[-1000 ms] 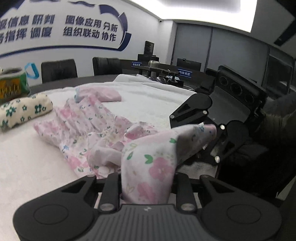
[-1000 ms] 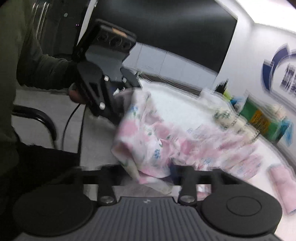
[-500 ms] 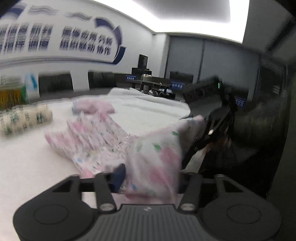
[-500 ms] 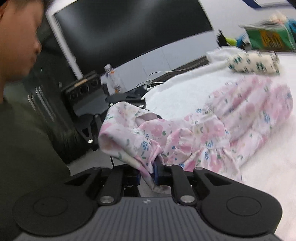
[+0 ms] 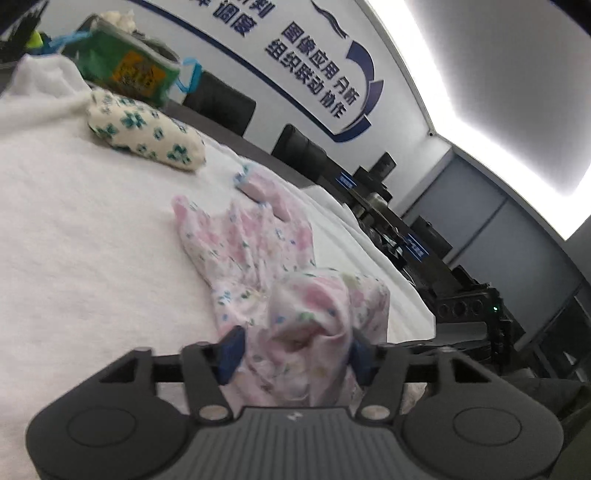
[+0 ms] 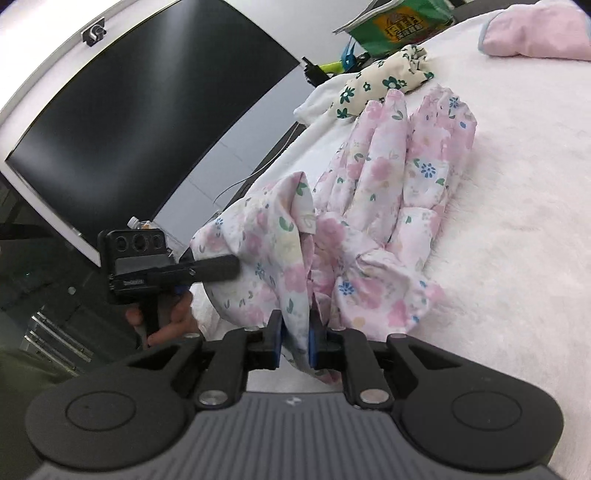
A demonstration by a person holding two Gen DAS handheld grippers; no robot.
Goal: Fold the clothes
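A pink floral garment [image 5: 251, 251] lies crumpled on the white fleecy table cover [image 5: 74, 240]. One bunched end fills the wide gap of my left gripper [image 5: 295, 356] and touches both blue pads, so it is gripped. In the right wrist view the garment [image 6: 406, 166] stretches away toward the back. My right gripper [image 6: 295, 339] is shut on a thin fold at its near edge. The left gripper [image 6: 218, 269] holds the neighbouring raised corner, just left of mine, over the table edge. A person's hand [image 6: 173, 321] grips its handle.
A rolled cream cloth with green flowers [image 5: 144, 129] and a green bag [image 5: 125, 66] sit at the back. A folded pink item [image 6: 535, 33] lies beyond the garment. A large dark screen [image 6: 147, 110] stands off the table's left side, with black chairs [image 5: 218, 103] behind.
Both grippers have swung over the table, still holding the garment's near end. The views have tilted and now look along the garment instead of toward the person.
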